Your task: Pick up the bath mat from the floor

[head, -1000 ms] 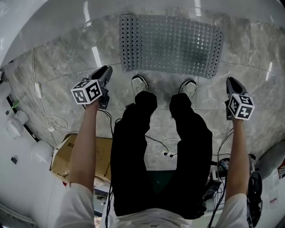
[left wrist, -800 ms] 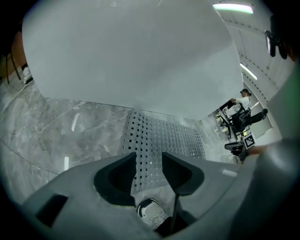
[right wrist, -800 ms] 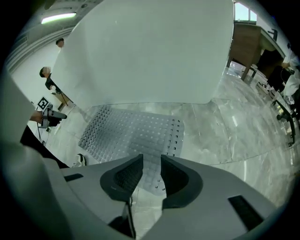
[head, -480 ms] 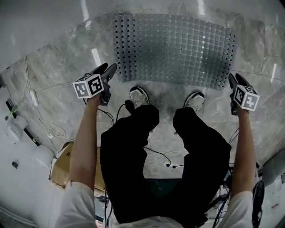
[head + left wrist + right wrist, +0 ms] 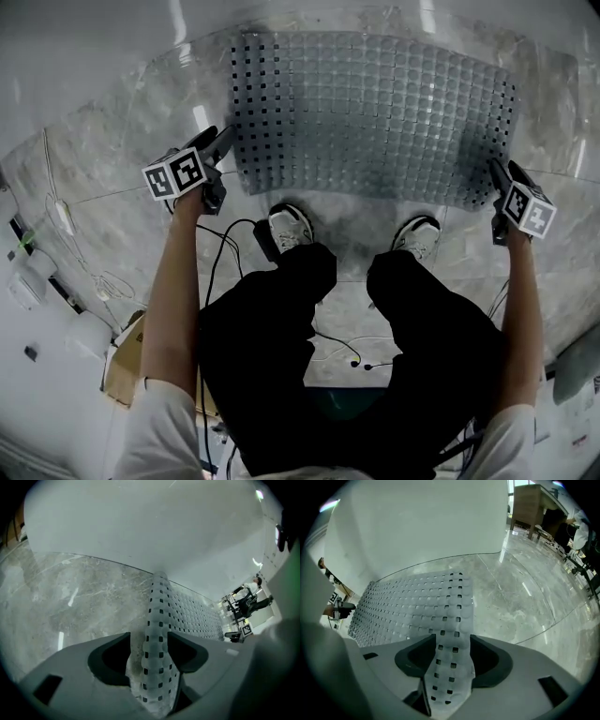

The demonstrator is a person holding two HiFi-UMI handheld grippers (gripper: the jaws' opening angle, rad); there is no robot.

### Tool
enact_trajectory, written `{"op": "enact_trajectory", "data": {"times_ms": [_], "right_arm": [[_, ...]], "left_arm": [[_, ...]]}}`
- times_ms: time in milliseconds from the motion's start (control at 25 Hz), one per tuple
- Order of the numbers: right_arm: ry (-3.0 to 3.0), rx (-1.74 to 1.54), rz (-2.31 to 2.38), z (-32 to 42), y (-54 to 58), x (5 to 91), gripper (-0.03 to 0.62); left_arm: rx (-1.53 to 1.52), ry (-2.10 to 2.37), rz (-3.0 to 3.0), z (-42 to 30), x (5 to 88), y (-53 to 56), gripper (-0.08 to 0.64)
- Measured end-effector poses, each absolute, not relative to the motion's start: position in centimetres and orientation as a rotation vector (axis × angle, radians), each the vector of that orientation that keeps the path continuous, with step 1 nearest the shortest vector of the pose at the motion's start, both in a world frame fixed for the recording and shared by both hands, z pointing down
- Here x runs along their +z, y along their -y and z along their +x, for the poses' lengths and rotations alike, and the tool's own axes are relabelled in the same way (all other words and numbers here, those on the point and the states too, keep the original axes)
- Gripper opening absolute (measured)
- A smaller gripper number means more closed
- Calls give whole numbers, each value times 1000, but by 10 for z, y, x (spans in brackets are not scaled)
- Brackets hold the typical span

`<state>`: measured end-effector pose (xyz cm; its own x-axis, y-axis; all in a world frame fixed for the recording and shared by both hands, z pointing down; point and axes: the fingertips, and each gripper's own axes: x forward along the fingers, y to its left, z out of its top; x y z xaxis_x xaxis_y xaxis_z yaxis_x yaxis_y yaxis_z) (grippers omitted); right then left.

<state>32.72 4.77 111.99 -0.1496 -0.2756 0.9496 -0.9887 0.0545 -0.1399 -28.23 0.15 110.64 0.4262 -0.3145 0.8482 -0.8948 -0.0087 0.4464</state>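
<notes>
Bath mat (image 5: 375, 112) lies spread flat on the grey marble floor (image 5: 112, 159), filling the upper middle of the head view, a pale translucent sheet studded with bumps and rows of small square holes. Its near edge sits just ahead of the person's two shoes (image 5: 291, 228).

Over to the left gripper (image 5: 218, 142), at the mat's left edge in the middle left of the frame and pointing steeply down. Its jaws have just been opening and now stand wide, and its own view shows a strip of the mat's edge running up between them. A sliver of floor shows beside that strip on the left, so the pads are not pressing.

And the right gripper (image 5: 497, 171), at the mat's right edge in the middle right of the frame, is also aimed down. Its jaws have just been opening too and stand well apart, with the perforated edge of the mat lying in the gap, not clamped.

Black cables (image 5: 220, 248) trail across the floor by the left shoe.
</notes>
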Motion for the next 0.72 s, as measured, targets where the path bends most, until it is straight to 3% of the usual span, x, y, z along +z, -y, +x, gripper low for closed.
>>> {"op": "enact_trajectory", "data": {"times_ms": [280,560,720], "right_arm": [[1511,1134,1317,332,-49,1151,209],[1452,1115,1321,340,-49,1161,265],[1472,1092,1272,328,-49,1156,183]], "left_arm": [[654,1014,1586,-268,1142,0,233],[663,990,1578,-263,1141,0,149],[691,977,1587,-258,1131,-2,112]]}}
